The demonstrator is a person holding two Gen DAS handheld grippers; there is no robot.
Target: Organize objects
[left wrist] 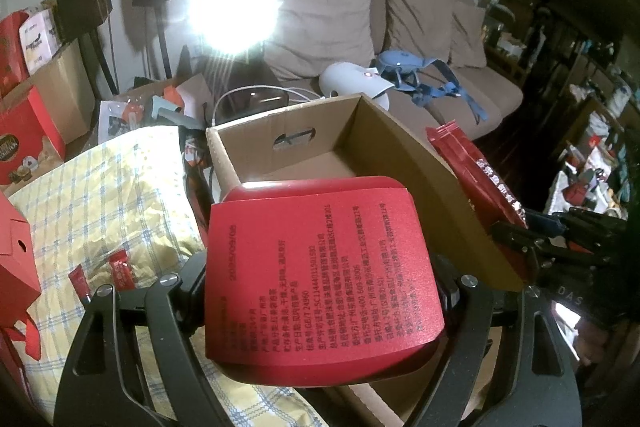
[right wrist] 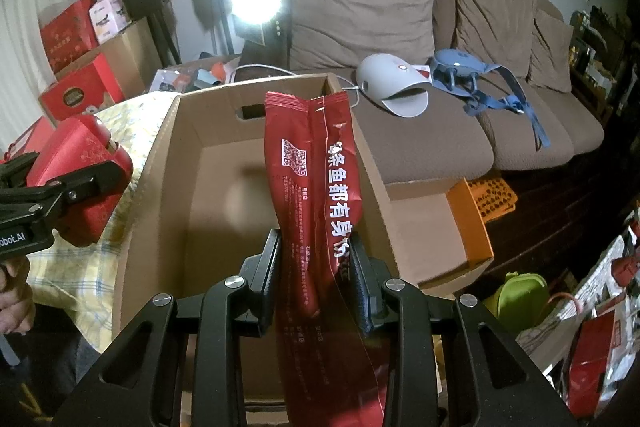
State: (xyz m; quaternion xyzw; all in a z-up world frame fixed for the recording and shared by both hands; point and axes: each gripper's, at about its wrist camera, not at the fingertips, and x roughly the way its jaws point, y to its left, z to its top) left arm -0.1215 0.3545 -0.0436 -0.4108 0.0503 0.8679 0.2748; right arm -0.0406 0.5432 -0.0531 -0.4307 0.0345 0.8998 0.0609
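Above box (right wrist: 192, 195), pouch (right wrist: 312, 187) stands lengthwise.

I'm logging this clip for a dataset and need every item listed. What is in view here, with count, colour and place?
red box: 1, red with dark print, clamped in the left gripper near the carton's rim
red packet: 1, red with white print, clamped in the right gripper over the carton
cardboard carton: 1, brown, open, nothing seen inside, in front of the sofa
sofa: 1, beige-brown, behind the carton
white device: 1, white, on the sofa seat
blue strapped item: 1, blue, on the sofa beside the white device
checked cloth: 1, yellow and blue, left of the carton
small red sachets: 2, red, on the cloth
lamp: 1, bright white, left of the sofa
left gripper: 1, black
right gripper: 1, black
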